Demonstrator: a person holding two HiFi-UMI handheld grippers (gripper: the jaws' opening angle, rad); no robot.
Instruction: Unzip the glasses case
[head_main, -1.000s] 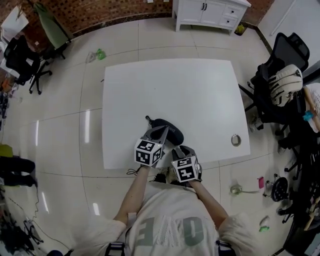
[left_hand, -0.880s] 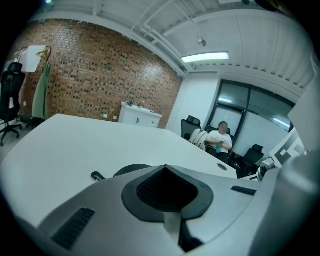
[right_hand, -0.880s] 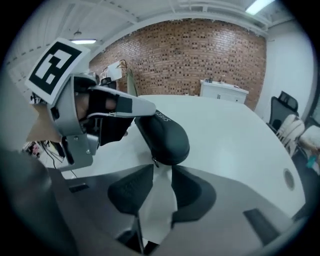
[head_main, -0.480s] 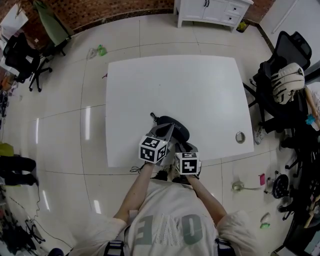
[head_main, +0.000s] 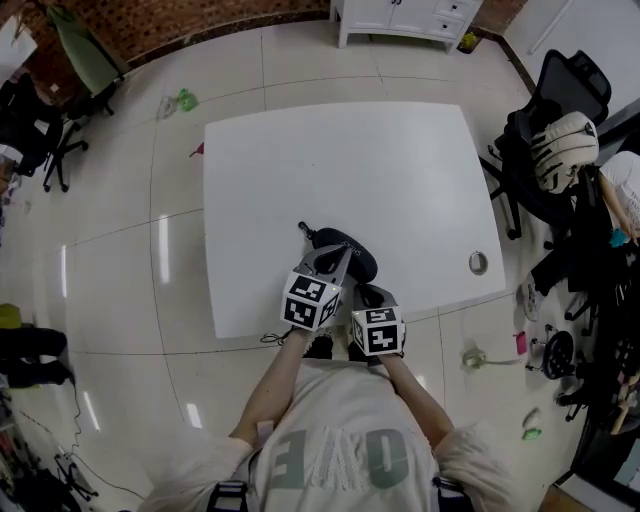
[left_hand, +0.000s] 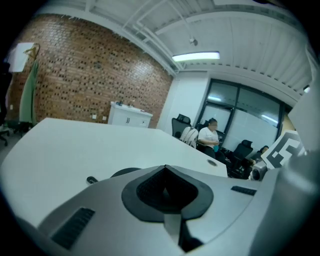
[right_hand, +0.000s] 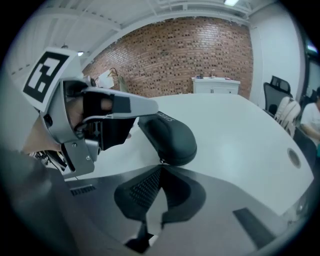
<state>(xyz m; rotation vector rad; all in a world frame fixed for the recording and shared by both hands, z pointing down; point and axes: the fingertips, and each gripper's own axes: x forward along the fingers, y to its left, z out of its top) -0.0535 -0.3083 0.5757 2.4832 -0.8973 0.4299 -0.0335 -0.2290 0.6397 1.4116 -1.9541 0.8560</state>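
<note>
Work is close to us in the head view. The black glasses case (head_main: 358, 262) lies near the front edge of the white desk (head_main: 400, 170). Our left gripper (head_main: 330, 258) reaches over it, and our right gripper (head_main: 369, 296) comes at its near end.

In the left gripper view, the jaws of the left gripper (left_hand: 164, 168) are pressed together with nothing between them. A bit of the glasses case (left_hand: 125, 172) peeks out just under them, on the left. We cannot tell here if the gripper pushes down on it.

In the right gripper view, the jaws of the right gripper (right_hand: 161, 168) have just been closing, and now they are clenched. Their tips meet right at the small shiny zip pull (right_hand: 160, 161) at the near end of the glasses case (right_hand: 170, 135). It looks pinched between them. The left gripper (right_hand: 150, 107) lies across the top of the case.

To do this step well, we think the pinch must stay tight, because the zip pull is tiny and could slip out. The left gripper should press the case down so it does not slide. Then we should pull slowly along the seam, following the round edge, not up and away.
</note>
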